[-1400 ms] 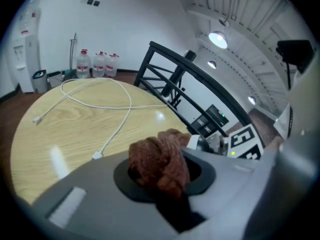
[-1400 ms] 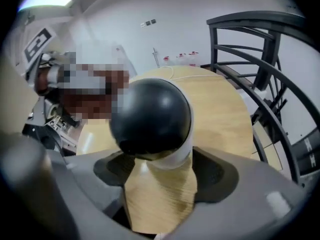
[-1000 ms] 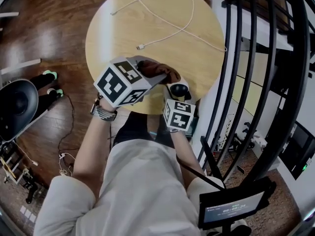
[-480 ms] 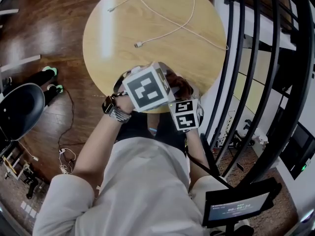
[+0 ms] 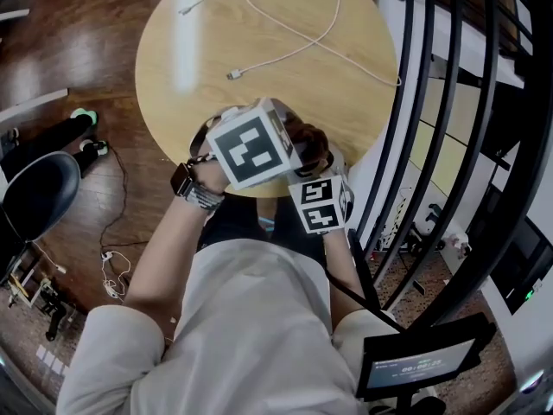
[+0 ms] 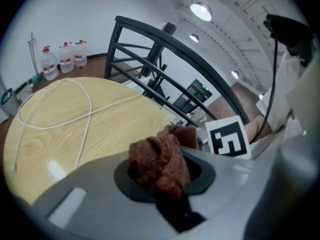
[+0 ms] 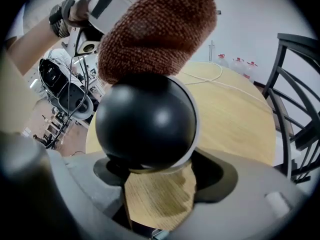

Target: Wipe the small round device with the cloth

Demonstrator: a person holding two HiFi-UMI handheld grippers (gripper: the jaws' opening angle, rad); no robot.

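The left gripper [image 6: 161,179] now sits farther right, pressing the cloth [image 7: 156,30] onto the top of the small round device [image 7: 145,120] instead of beside it, and the right gripper [image 7: 152,159] is rolled.

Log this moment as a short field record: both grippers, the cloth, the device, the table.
left gripper: shut on the brown cloth
right gripper: shut on the round black device, held off the table
cloth: bunched, pressed against the device's upper side
table: round, wooden, with a white cable lying on it
task state: cloth in contact with the device
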